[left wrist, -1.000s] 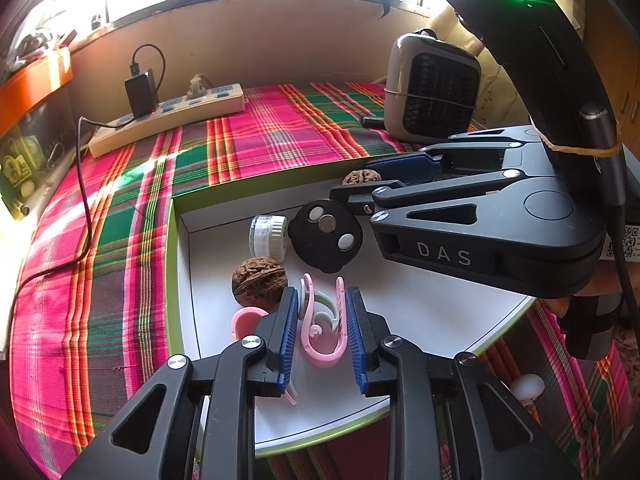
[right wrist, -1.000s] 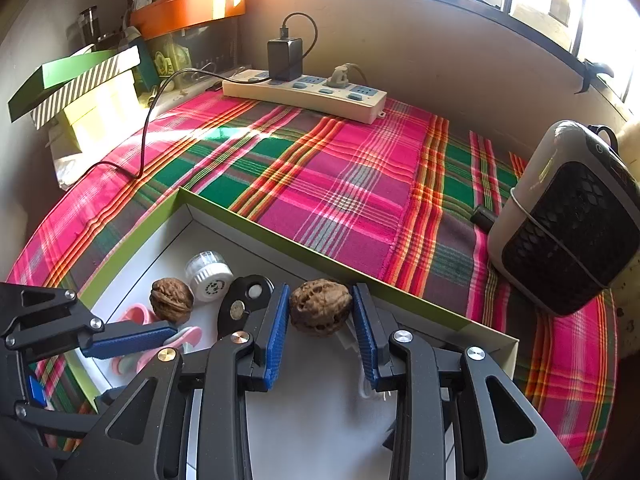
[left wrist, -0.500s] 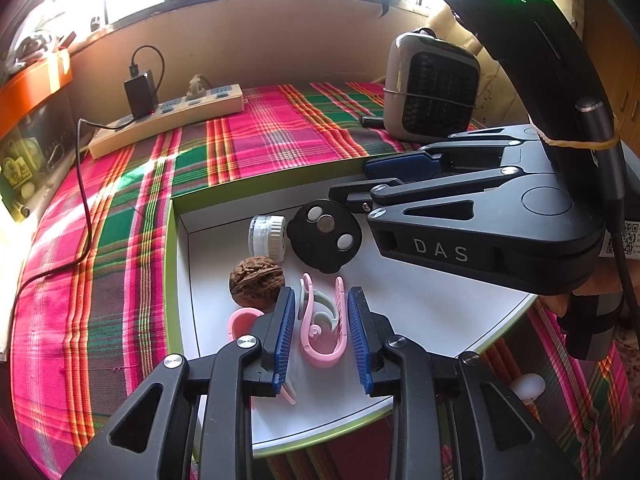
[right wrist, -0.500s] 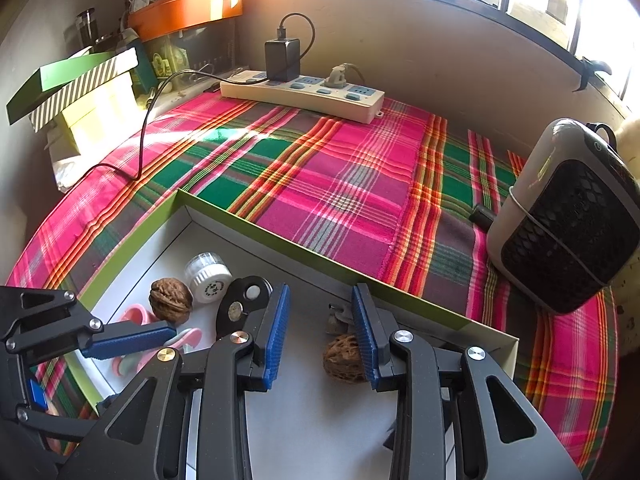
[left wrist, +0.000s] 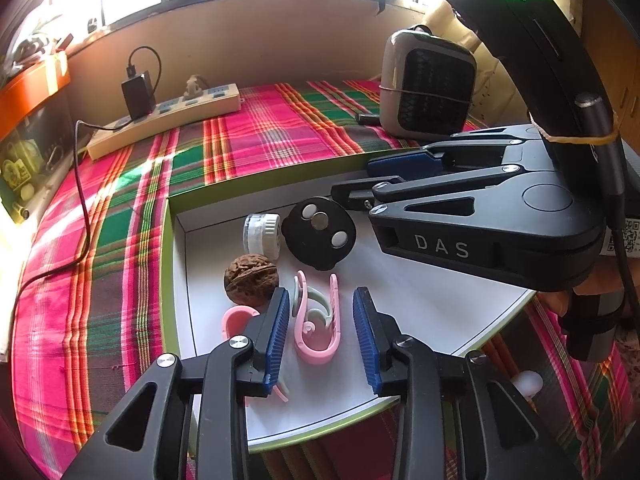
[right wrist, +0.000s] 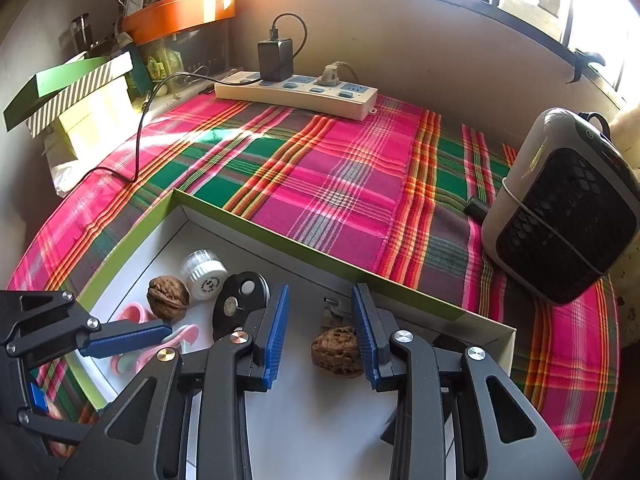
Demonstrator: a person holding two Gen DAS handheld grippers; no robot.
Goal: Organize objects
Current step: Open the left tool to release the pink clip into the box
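A shallow white box with a green rim [left wrist: 165,264] [right wrist: 248,222] lies on the plaid cloth. In it are a walnut [left wrist: 251,279] [right wrist: 168,298], a white cap [left wrist: 262,234] [right wrist: 203,269], a black disc with magnets [left wrist: 319,233] [right wrist: 239,300] and pink clips [left wrist: 317,320] [right wrist: 132,314]. My left gripper [left wrist: 322,334] is open, its jaws standing either side of a pink clip lying on the box floor. My right gripper [right wrist: 322,336] is open above a second walnut [right wrist: 338,346] that lies on the box floor by the right finger.
A power strip with a black charger [left wrist: 164,118] [right wrist: 296,94] lies at the back. A small grey heater [left wrist: 426,84] [right wrist: 560,208] stands at the right. Stacked boxes [right wrist: 76,92] sit at the far left. A black cable [left wrist: 80,208] crosses the cloth.
My right gripper opened and the walnut it held dropped onto the box floor. My left gripper's jaws widened around the pink clip.
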